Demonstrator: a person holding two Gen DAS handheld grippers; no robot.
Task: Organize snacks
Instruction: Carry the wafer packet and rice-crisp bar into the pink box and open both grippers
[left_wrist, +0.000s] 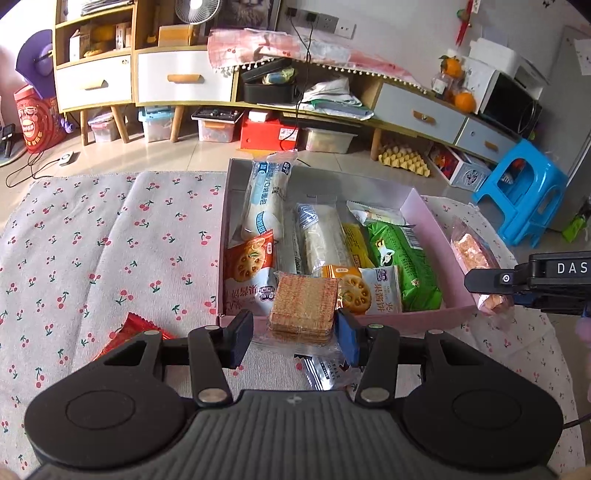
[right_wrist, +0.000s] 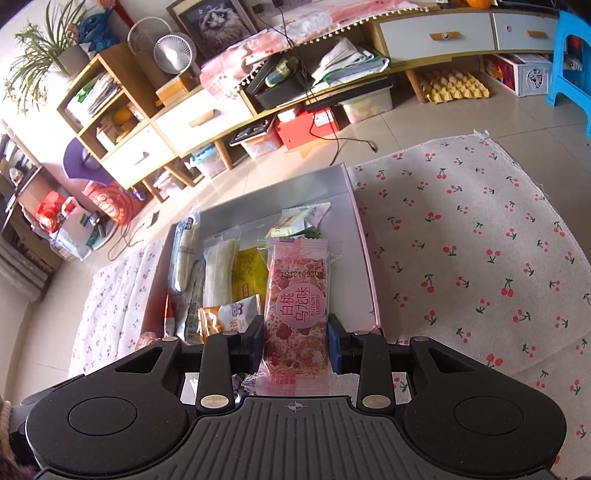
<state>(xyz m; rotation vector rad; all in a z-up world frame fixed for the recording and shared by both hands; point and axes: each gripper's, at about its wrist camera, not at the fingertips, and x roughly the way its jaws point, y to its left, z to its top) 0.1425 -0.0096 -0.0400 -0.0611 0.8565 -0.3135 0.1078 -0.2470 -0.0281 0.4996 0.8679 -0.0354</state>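
Observation:
A pink box (left_wrist: 424, 210) holds several snack packs. My left gripper (left_wrist: 295, 334) holds a clear pack of brown square crackers (left_wrist: 303, 310) at the box's near wall; the left finger pad (left_wrist: 240, 338) stands slightly off the pack. My right gripper (right_wrist: 295, 345) is shut on a pink peach oolong snack bar (right_wrist: 295, 306), held over the near right part of the box (right_wrist: 365, 266). In the left wrist view the right gripper (left_wrist: 491, 288) and its bar (left_wrist: 474, 253) show at the box's right wall.
A red wrapper (left_wrist: 129, 332) and a silver packet (left_wrist: 325, 373) lie on the cherry-print cloth (left_wrist: 92, 258) near the left gripper. Beyond the box are floor, cabinets and a blue stool (left_wrist: 524, 192). Cloth extends right of the box (right_wrist: 480, 240).

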